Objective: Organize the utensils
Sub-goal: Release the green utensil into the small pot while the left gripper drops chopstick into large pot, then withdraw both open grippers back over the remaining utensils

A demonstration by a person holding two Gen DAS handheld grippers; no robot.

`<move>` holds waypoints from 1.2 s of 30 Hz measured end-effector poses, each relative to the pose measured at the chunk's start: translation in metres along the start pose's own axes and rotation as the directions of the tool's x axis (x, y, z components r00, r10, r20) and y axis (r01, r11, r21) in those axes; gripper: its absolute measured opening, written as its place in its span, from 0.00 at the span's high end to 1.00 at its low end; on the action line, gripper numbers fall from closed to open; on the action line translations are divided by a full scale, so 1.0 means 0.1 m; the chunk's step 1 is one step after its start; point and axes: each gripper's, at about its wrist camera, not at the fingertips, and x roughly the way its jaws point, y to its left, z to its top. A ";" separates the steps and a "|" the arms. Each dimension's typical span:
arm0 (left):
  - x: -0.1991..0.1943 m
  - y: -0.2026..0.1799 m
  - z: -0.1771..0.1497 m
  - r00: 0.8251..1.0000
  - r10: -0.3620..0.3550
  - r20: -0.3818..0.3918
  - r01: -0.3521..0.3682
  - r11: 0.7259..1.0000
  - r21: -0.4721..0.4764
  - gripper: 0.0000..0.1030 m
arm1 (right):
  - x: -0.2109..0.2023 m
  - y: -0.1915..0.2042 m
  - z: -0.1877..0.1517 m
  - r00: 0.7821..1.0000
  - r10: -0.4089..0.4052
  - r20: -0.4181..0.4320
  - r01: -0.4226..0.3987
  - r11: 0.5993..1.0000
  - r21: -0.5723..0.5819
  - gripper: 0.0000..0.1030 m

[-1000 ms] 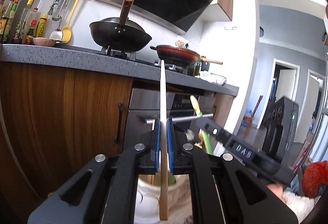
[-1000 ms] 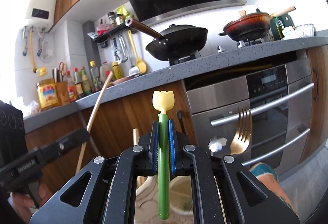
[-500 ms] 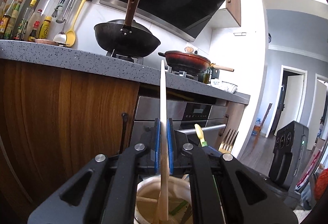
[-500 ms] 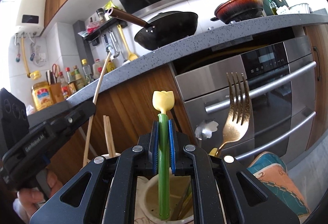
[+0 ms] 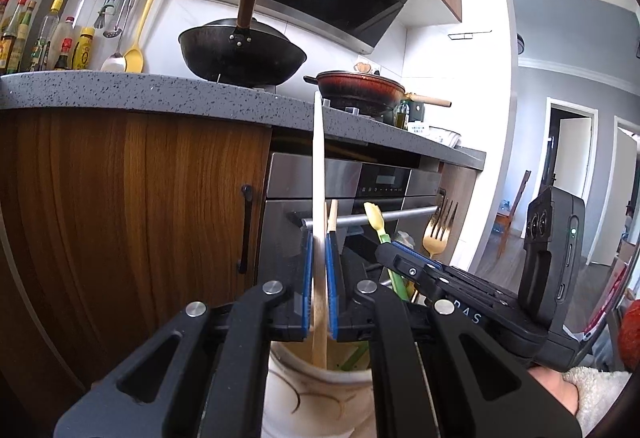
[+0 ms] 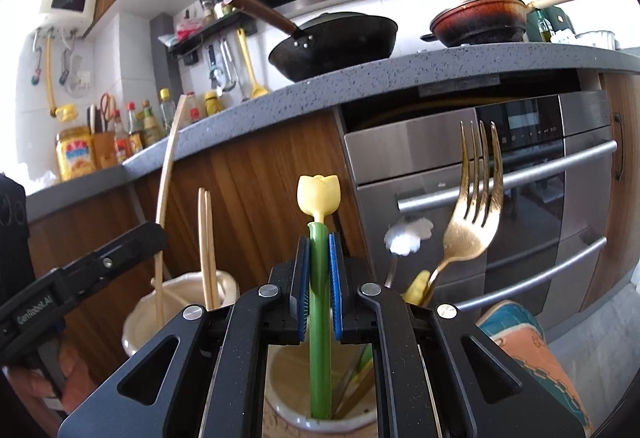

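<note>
The left tool is clamped on a pale wooden stick, the blue pads pressing its flat sides. The stick stands almost upright, its long axis vertical: the top end reaches up against the edge of the grey bench, and the bottom end dips inside the mouth of a cream holder just below the tool. A second wooden stick rises close behind it from the same holder.

The right tool is closed on a green-handled utensil with a yellow tulip-shaped top. It too stands upright, tulip end up, with the lower end of the green handle down inside another cream holder. In that pot a gold fork leans to the right with its tines up, beside a silver flower-shaped piece.

Both tools point roughly level, tipped slightly down, toward the wooden cabinet fronts and the steel oven. They sit side by side: the right tool shows at the lower right of the left view, with the person's hand and a fluffy white sleeve behind it, and the left tool enters the right view from the lower left, fingers wrapped around its handle. On the bench above stand a black wok and a red pan.
</note>
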 end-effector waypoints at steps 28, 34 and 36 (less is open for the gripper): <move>-0.28 0.10 -0.13 0.999 0.025 -0.045 -0.026 0.999 -0.022 0.73 | -0.26 0.17 -0.14 0.998 -0.019 -0.052 0.014 0.996 -0.093 0.71; -0.40 0.11 -0.19 0.998 0.048 -0.036 -0.049 0.999 -0.022 0.58 | -0.52 0.18 -0.13 0.999 -0.049 0.011 0.050 0.994 -0.095 0.54; -0.46 0.11 -0.25 0.997 0.072 -0.040 -0.072 0.997 -0.014 0.49 | -0.63 0.19 -0.16 0.998 -0.054 0.023 0.055 0.994 -0.091 0.44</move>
